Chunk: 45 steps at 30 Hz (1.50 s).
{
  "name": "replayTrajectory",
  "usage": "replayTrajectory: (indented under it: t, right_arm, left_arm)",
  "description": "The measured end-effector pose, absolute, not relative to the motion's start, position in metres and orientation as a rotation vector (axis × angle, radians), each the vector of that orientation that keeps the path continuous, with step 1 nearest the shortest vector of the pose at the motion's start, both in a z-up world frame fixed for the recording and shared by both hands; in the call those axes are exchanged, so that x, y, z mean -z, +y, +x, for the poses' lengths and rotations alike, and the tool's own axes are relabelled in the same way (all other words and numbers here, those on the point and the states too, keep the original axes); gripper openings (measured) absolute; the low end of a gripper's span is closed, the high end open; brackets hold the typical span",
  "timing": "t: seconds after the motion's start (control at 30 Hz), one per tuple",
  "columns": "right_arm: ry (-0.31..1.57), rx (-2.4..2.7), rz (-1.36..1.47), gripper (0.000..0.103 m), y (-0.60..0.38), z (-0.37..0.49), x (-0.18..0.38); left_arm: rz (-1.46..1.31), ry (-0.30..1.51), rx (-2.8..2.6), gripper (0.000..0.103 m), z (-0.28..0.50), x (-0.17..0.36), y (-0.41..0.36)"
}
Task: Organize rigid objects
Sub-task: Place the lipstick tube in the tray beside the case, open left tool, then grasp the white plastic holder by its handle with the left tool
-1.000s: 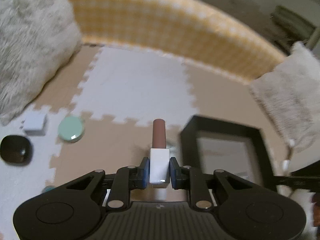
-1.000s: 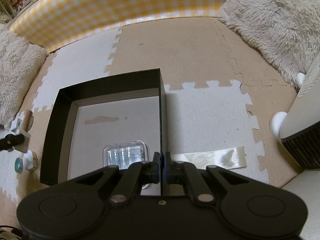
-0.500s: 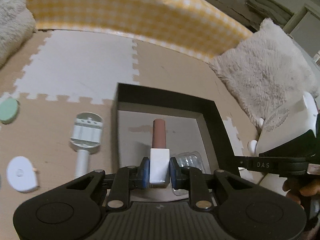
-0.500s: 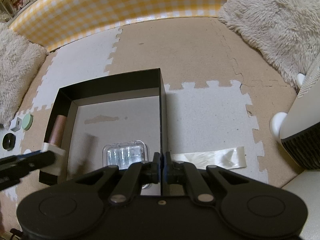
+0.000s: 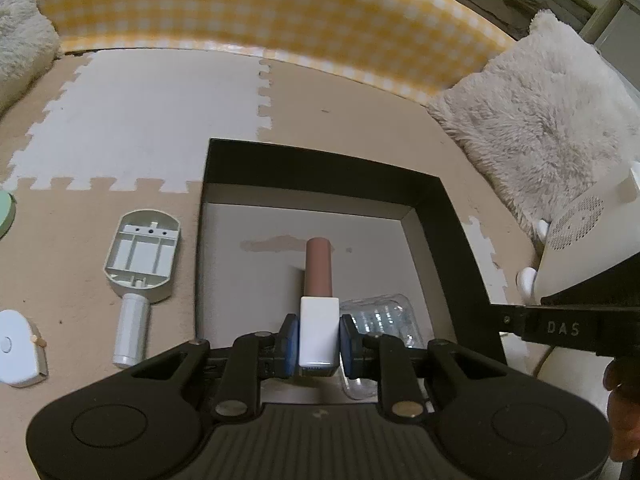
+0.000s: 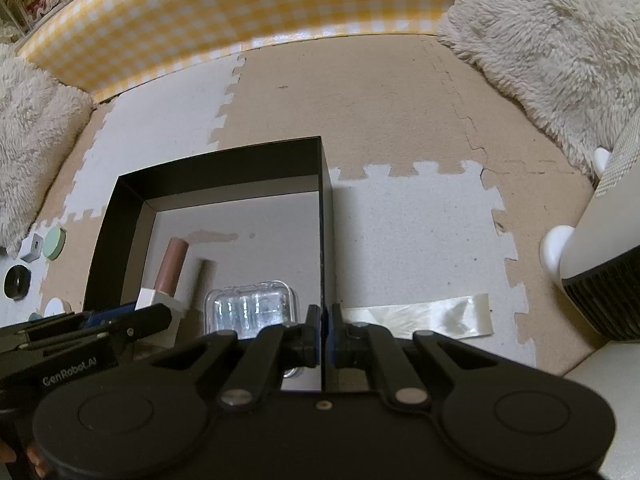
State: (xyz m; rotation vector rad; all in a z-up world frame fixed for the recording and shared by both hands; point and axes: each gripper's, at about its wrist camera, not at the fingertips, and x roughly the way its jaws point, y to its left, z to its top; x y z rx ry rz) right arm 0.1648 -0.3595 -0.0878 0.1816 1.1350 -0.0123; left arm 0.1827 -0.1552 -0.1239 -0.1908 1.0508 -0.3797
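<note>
While the left gripper [image 5: 319, 338] clamped the white base of a brown-capped tube [image 5: 318, 276], it held that tube over the floor of the black box [image 5: 436, 196], cap pointing ahead, apparently so it could be set down inside. Just beside it, the right gripper [image 6: 323, 330] was pinched shut on the box's right wall, most likely to steady the box during the drop. A clear plastic case [image 6: 251, 312] already lay on the box floor, near the front. On the foam mat [image 5: 132, 112] left of the box, a grey handled holder [image 5: 140, 264] and a white rounded gadget [image 5: 18, 346] waited unsorted. Farther off stood a yellow checked barrier [image 5: 280, 20].
</note>
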Motion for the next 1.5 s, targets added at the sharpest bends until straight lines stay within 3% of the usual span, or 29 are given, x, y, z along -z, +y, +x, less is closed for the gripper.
replayTrajectory:
  t: [0.27, 0.33, 0.57, 0.73, 1.03, 1.5]
  right_arm:
    - [1.137, 0.011, 0.183, 0.004, -0.359, 0.166, 0.088]
    - [1.138, 0.011, 0.182, 0.004, -0.359, 0.165, 0.088]
    - [1.137, 0.011, 0.182, 0.004, -0.359, 0.165, 0.088]
    - [1.14, 0.011, 0.178, 0.004, -0.359, 0.165, 0.088]
    - [1.14, 0.01, 0.176, 0.004, -0.359, 0.165, 0.088]
    - [1.14, 0.01, 0.173, 0.004, -0.358, 0.165, 0.088]
  left_arm:
    - [-0.156, 1.085, 0.413, 0.036, 0.176, 0.123, -0.163]
    - [-0.141, 1.082, 0.417, 0.044, 0.174, 0.122, -0.165]
    - [-0.099, 1.073, 0.427, 0.059, 0.168, 0.115, -0.166]
    - [-0.081, 1.044, 0.43, 0.079, 0.163, 0.107, -0.165]
    - [-0.033, 0.997, 0.419, 0.1, 0.152, 0.089, -0.161]
    - [0.013, 0.904, 0.366, 0.103, 0.159, 0.058, -0.117]
